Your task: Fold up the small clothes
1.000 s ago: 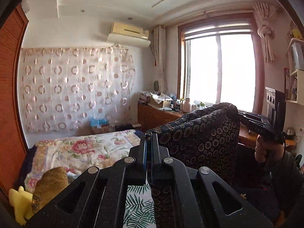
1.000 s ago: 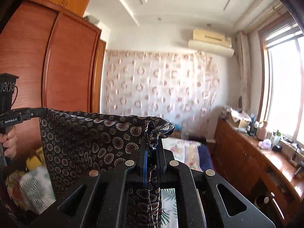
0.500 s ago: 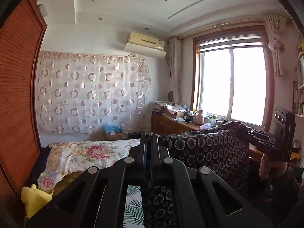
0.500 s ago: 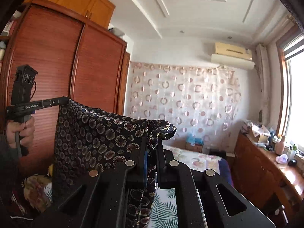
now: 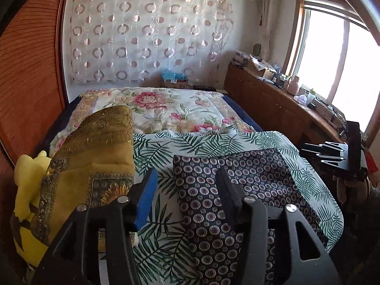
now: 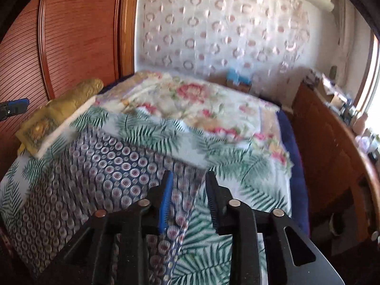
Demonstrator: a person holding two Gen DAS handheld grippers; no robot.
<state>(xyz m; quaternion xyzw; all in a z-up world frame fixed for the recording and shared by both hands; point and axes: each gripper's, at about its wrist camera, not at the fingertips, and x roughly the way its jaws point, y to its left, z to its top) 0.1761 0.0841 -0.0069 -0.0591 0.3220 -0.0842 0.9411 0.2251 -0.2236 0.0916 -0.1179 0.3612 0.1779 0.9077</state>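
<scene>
Jaws of both the left gripper (image 5: 187, 190) and right gripper (image 6: 188, 194) gape empty, leaving the dark patterned garment (image 5: 237, 190) spread flat on the bed (image 5: 166, 109) for folding.

Home bedroom: bed (image 5: 166, 109) with floral quilt, wooden wardrobe (image 6: 78, 35), probably air conditioner above curtain (image 5: 147, 35)

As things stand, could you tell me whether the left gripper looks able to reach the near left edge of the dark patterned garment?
Probably yes. The left gripper is open just above the dark patterned garment, which lies flat on the leaf-print sheet. Nothing lies between them; the gold cushion sits off to the left.
</scene>
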